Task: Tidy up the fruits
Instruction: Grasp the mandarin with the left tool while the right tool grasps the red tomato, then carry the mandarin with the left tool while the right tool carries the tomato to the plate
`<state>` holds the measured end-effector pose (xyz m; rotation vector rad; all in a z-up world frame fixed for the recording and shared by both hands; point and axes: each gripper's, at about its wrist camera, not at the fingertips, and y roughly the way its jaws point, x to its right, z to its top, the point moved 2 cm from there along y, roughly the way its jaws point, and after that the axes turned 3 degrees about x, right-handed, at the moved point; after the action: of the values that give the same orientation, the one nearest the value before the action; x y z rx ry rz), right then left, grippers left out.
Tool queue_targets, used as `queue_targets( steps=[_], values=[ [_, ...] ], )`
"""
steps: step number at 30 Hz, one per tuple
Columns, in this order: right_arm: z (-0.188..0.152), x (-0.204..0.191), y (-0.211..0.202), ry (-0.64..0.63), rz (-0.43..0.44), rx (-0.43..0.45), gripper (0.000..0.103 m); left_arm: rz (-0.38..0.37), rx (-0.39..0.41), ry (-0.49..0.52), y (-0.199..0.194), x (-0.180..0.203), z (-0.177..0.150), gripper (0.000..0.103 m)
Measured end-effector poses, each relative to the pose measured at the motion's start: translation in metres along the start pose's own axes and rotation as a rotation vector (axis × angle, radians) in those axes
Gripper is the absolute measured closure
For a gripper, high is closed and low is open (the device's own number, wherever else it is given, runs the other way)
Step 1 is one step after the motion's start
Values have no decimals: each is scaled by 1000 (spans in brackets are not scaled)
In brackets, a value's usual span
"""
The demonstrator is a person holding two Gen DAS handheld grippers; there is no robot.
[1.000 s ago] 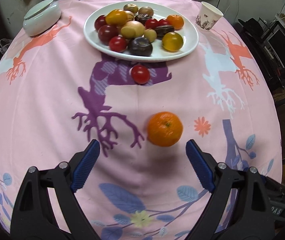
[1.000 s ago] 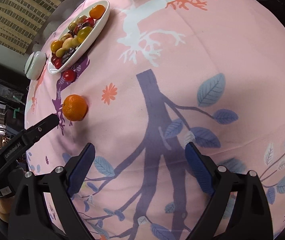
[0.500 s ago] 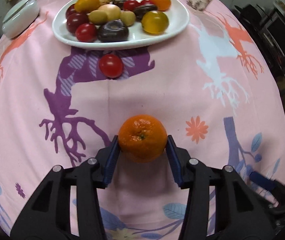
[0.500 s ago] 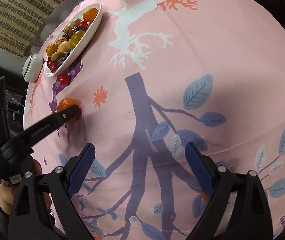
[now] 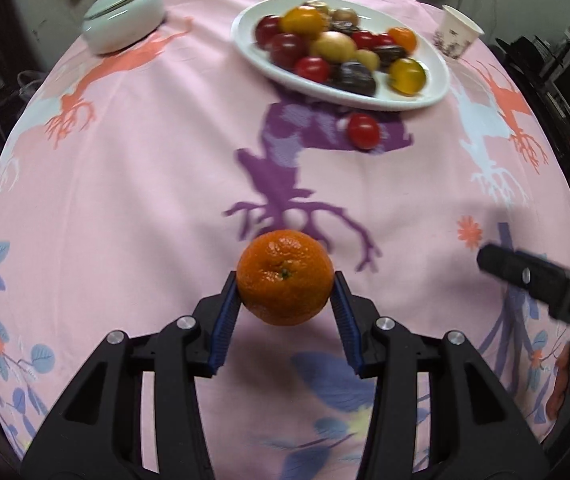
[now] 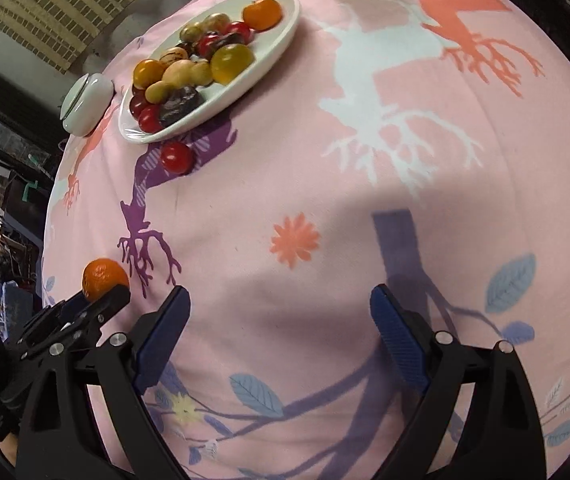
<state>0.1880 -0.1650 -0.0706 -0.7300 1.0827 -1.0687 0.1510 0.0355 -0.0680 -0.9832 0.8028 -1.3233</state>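
Note:
An orange mandarin [image 5: 285, 278] sits clamped between the blue pads of my left gripper [image 5: 285, 286], which is shut on it and holds it just above the pink cloth. The right wrist view shows the same mandarin [image 6: 103, 278] at the far left in that gripper. My right gripper [image 6: 281, 322] stands open over bare cloth, nothing between its fingers. A white oval plate [image 5: 433, 88] piled with several fruits stands at the far side, also in the right wrist view as the plate [image 6: 281, 36]. One red tomato [image 5: 362, 131] lies on the cloth just in front of the plate.
A white lidded bowl [image 5: 123, 34] stands at the far left and a paper cup [image 5: 459, 36] to the right of the plate. The right gripper's black finger [image 5: 541, 280] reaches in from the right. The round table's edges drop off to dark clutter.
My left gripper closed on the mandarin and then lifted and drew it back toward the near edge. The right gripper swung toward the plate and rolled, staying open.

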Motion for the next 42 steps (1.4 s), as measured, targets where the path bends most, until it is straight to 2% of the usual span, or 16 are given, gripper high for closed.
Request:
queue_targets(
  steps=[6, 9, 10, 12, 14, 22, 24, 25, 29, 35, 42],
  values=[
    [34, -56, 29, -196, -18, 50, 11, 3, -27, -70, 7, -29, -2, 57],
    [47, -75, 41, -275, -58, 81, 13, -4, -28, -74, 10, -32, -1, 57],
    [49, -80, 45, -295, -71, 86, 17, -6, -31, -78, 11, -34, -1, 57],
    [54, -86, 55, -312, -69, 63, 35, -13, -41, -89, 15, -35, 0, 57],
    [59, -91, 65, -316, -58, 38, 48, -20, -46, -90, 18, -35, 0, 57],
    [69, -100, 84, -343, -72, 34, 51, -18, -49, -85, 22, -34, 2, 57],
    [70, -102, 85, -360, -77, 46, 69, -14, -50, -89, 21, -34, 1, 57],
    [72, -100, 85, -353, -79, 55, 73, -13, -50, -93, 21, -34, 1, 57],
    [67, -94, 77, -355, -79, 63, 74, -3, -50, -91, 22, -31, 1, 57],
    [48, -70, 48, -274, -10, 48, 74, -5, -53, -78, 17, -26, 0, 57],
    [19, -37, 27, -197, -2, 31, 74, -15, -28, -33, 3, -10, 3, 57]
  ],
)
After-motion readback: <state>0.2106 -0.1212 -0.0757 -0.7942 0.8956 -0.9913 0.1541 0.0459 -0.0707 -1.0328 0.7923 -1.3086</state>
